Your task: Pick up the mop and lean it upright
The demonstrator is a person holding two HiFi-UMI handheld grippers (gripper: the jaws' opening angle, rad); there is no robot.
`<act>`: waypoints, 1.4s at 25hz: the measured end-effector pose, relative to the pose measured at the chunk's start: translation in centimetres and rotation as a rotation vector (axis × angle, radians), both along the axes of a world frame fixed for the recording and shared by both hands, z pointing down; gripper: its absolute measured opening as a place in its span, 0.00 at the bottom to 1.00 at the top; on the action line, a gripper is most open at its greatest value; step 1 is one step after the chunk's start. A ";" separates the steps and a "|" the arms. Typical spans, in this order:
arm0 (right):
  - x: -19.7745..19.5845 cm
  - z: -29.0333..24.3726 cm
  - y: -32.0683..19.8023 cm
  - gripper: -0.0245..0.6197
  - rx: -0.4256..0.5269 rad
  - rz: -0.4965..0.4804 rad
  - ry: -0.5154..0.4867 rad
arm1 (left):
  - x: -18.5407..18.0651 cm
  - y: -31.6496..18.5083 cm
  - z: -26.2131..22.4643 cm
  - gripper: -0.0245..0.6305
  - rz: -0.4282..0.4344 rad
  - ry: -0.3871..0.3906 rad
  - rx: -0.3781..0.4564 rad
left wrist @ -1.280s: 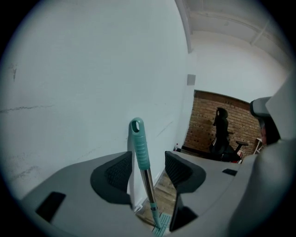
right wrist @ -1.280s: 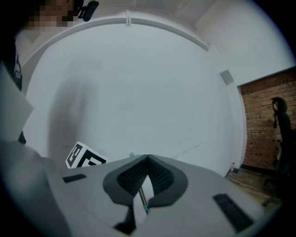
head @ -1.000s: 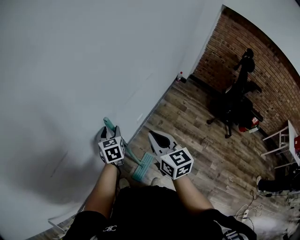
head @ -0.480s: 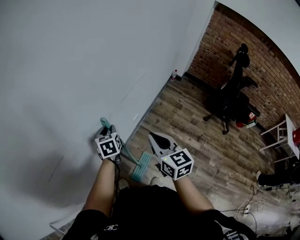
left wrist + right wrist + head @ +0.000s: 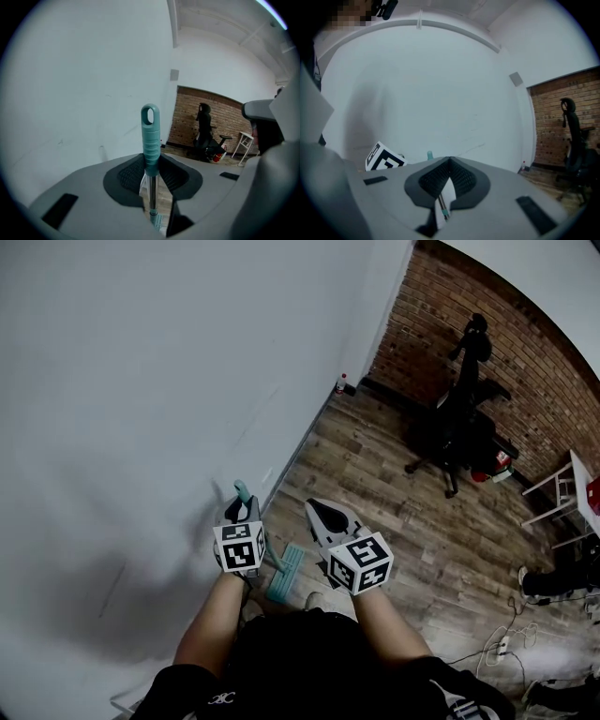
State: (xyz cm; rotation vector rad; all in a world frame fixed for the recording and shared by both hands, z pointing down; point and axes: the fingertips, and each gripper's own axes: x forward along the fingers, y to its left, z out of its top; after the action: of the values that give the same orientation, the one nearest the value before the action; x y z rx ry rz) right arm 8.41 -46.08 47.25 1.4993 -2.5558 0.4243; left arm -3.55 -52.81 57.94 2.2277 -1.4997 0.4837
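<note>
Beside left wall [image 5: 141,381], mop [image 5: 151,136]: we see it upright, head [image 5: 284,573] on floor [image 5: 394,484].
Left gripper [image 5: 151,161]: clamped on mop near its top.
Right gripper [image 5: 449,161]: jaws together, empty, right of mop.

Mop [image 5: 150,138], teal looped grip, silver pole, nearly upright, flat teal head on wooden floor [image 5: 394,474] beside white wall [image 5: 141,381]

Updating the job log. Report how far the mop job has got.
Done: the mop stands nearly upright, its head on the floor by the wall. In hand: the left gripper is shut on the teal handle; the right gripper is shut, empty, off to the side. Left: rest the handle on the wall and let go; whether it touches yet I cannot tell.
</note>
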 end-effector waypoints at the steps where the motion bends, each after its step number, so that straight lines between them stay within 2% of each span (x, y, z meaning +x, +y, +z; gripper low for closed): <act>1: 0.5 0.0 -0.1 0.05 -0.001 0.014 0.000 | 0.9 0.0 -0.2 0.19 0.028 -0.001 0.006; 12: 6.7 0.7 1.1 0.05 -0.003 0.185 0.008 | 11.9 3.0 -0.8 0.19 0.350 -0.015 0.082; 16: 9.0 0.7 2.2 0.05 0.004 0.244 0.046 | 14.9 4.5 -1.0 0.19 0.426 -0.018 0.099; 22: 10.7 1.6 2.8 0.05 -0.018 0.296 0.032 | 16.2 5.0 -1.0 0.19 0.463 -0.027 0.106; 35: 9.8 2.0 2.0 0.05 -0.019 0.277 0.016 | 15.7 5.2 -1.0 0.19 0.466 -0.018 0.115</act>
State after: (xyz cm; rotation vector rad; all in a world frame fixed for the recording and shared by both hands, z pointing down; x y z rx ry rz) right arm 18.19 -44.07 49.25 1.8482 -2.3305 0.4652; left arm 12.13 -47.63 56.96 2.6778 -1.0294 0.5656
